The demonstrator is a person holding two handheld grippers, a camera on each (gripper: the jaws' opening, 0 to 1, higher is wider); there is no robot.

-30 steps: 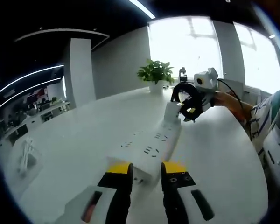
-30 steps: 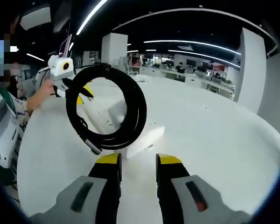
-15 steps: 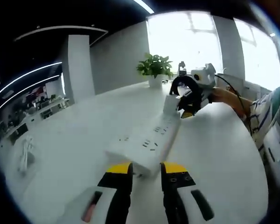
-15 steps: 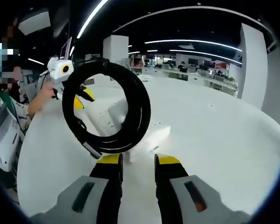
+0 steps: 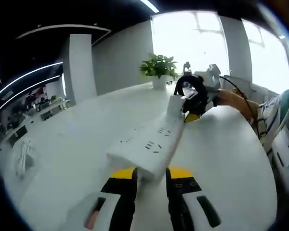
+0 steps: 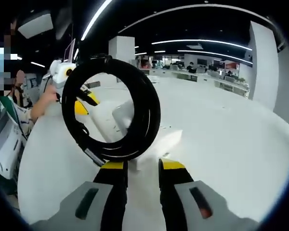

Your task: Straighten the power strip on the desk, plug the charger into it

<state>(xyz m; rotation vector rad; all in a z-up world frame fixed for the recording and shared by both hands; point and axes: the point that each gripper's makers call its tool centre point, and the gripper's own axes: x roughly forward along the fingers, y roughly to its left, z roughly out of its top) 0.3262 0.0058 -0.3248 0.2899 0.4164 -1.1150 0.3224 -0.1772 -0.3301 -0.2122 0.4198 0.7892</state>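
Left gripper view: my left gripper (image 5: 150,174) pinches the near end of the power strip (image 5: 147,149) on the counter (image 5: 72,154). If I tug, its far end could swing away from the charger (image 5: 175,105).

Right gripper view: my right gripper (image 6: 140,166) clamps the charger's cable coil (image 6: 113,115). The coil hides the sockets, so I might miss them.

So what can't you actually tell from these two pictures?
- Left gripper view: whether the charger is seated in the power strip; it is small and far, with the right tool beside it.
- Right gripper view: the charger body is partly hidden by the black coiled cable.
- Right gripper view: the right tool's grip is hidden; the cable's base covers it.
- Left gripper view: the strip's near end dips behind the left tool.
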